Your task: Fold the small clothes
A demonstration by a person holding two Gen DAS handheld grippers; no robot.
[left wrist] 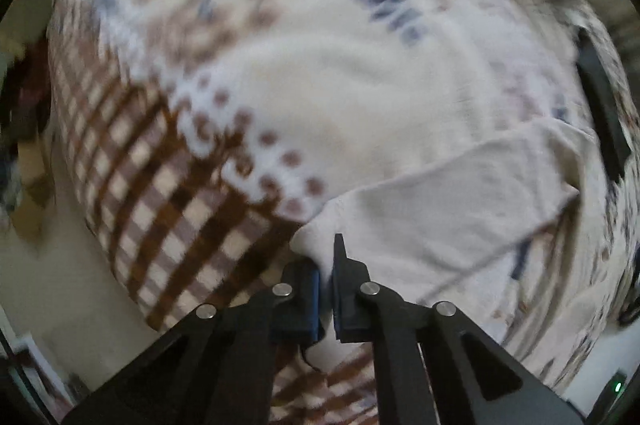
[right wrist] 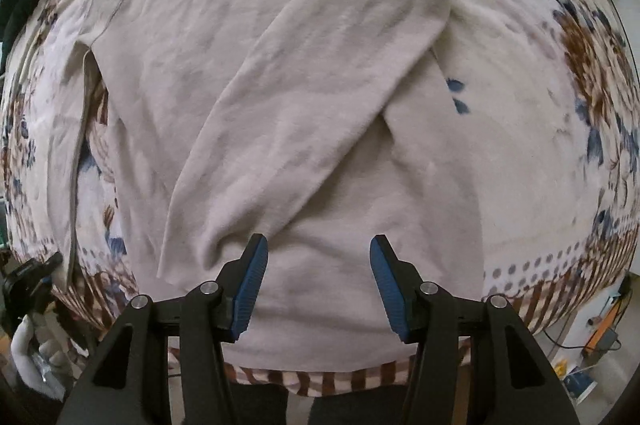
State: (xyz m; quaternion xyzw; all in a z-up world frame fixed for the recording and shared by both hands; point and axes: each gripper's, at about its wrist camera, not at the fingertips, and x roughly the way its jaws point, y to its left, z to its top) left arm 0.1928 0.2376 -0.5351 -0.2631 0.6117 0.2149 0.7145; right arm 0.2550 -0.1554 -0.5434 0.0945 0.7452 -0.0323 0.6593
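I see a patterned blanket (right wrist: 520, 73) — blue and brown flowers on white, a brown checked border (left wrist: 168, 193) along its near edge — and a dark flat object (left wrist: 602, 113) at its right edge.

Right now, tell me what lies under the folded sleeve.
The sleeve lies diagonally across the beige garment's body, which rests on the patterned blanket. What lies beneath the sleeve itself is covered.

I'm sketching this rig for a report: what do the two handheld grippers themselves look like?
Both are matte black, angular linkages with triangular cut-outs and round silver pivot pins. The right gripper carries ribbed blue pads on the inner faces of its pointed fingers. The left gripper shows the same black frame, its pads looking dark blue. No cables, sleeves or markings are visible on either.
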